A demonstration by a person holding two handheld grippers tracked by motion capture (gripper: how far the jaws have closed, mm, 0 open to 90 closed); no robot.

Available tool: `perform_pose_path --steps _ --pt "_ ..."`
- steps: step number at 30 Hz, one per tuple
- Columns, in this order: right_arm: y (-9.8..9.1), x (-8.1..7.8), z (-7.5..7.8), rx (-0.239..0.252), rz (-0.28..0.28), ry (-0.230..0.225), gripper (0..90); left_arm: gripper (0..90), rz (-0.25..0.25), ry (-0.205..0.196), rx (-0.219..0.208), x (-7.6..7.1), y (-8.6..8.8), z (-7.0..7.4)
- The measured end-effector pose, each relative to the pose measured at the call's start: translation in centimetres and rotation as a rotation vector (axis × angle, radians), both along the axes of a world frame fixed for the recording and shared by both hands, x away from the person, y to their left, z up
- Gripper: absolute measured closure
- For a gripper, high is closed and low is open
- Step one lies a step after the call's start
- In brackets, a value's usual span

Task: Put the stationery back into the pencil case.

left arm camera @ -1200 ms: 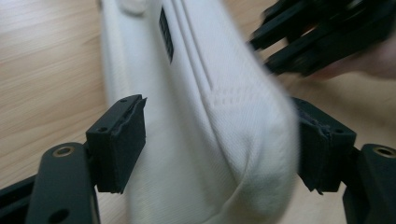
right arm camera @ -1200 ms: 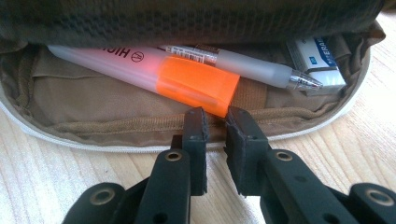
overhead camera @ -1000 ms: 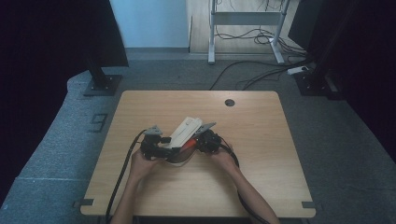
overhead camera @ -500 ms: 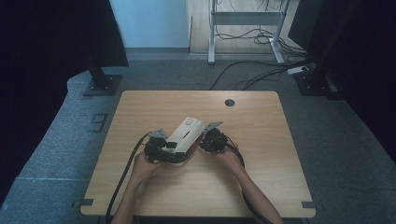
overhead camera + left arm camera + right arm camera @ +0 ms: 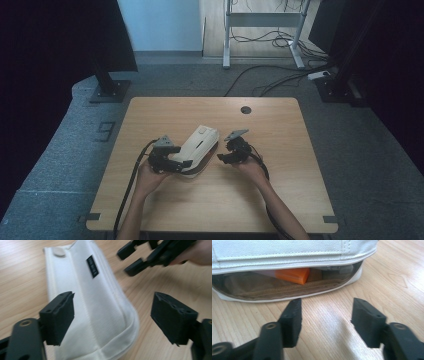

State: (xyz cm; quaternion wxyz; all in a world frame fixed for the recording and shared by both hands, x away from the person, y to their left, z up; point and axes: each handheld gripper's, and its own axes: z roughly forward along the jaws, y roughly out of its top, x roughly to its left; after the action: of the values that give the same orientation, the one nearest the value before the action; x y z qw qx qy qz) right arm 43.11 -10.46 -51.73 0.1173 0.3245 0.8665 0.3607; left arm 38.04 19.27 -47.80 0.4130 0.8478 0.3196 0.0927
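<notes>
A white canvas pouch (image 5: 199, 146) lies on the wooden table (image 5: 280, 195), roughly at its middle, its long axis running diagonally from near-left to far-right. A round snap button (image 5: 59, 251) sits at its far end and a small black label (image 5: 92, 266) is sewn on its top face. In the right gripper view its zipped side gapes open — the zip edge (image 5: 287, 287) curves along the opening, and an orange block (image 5: 292, 275) shows inside against a tan lining. The left gripper (image 5: 176, 163) sits at the pouch's near-left end; in the left gripper view its jaws stand wide apart and have just been opening, the near end of the pouch lying between and below them, neither pad pressing on the fabric. The right gripper (image 5: 223, 157) is just to the right of the pouch, clear of it; its jaws too stand apart and have just been opening, with bare tabletop between them. In the left gripper view the right gripper also shows at the far right, held in a hand (image 5: 197, 255). Both forearms come in from the near edge, a black cable (image 5: 127, 195) trailing off the near-left side of the table. Far right on the tabletop is a dark round grommet hole (image 5: 245, 109).
</notes>
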Motion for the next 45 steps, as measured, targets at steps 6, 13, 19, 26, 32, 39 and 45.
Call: perform_pose_path --steps 6,13,19,26,32,39,45 --pt "-0.8 -0.9 0.5 0.010 0.000 -0.008 25.3 13.5 0.042 -0.046 0.012 -0.4 1.0 0.3" --pt "-2.3 -2.0 1.1 0.026 -0.017 -0.022 19.0 8.3 0.093 -0.095 0.063 -1.0 2.4 0.4" --pt "-4.0 -2.9 1.4 0.014 -0.040 -0.043 15.3 7.6 0.124 -0.094 0.039 -1.4 3.9 0.2" --pt "-5.7 -3.9 1.5 0.027 -0.066 -0.057 14.0 7.5 0.172 -0.104 0.029 -1.9 5.6 0.0" --pt "-7.7 -4.9 1.4 0.029 -0.093 -0.068 13.8 7.4 0.204 -0.102 0.030 -2.4 7.0 -0.6" --pt "-10.0 -6.2 1.2 0.037 -0.131 -0.081 13.7 7.1 0.223 -0.091 0.046 -2.8 8.1 -1.6" --pt "-12.0 -7.1 1.0 0.051 -0.169 -0.087 13.7 7.0 0.236 -0.089 0.041 -3.1 8.7 -2.1"
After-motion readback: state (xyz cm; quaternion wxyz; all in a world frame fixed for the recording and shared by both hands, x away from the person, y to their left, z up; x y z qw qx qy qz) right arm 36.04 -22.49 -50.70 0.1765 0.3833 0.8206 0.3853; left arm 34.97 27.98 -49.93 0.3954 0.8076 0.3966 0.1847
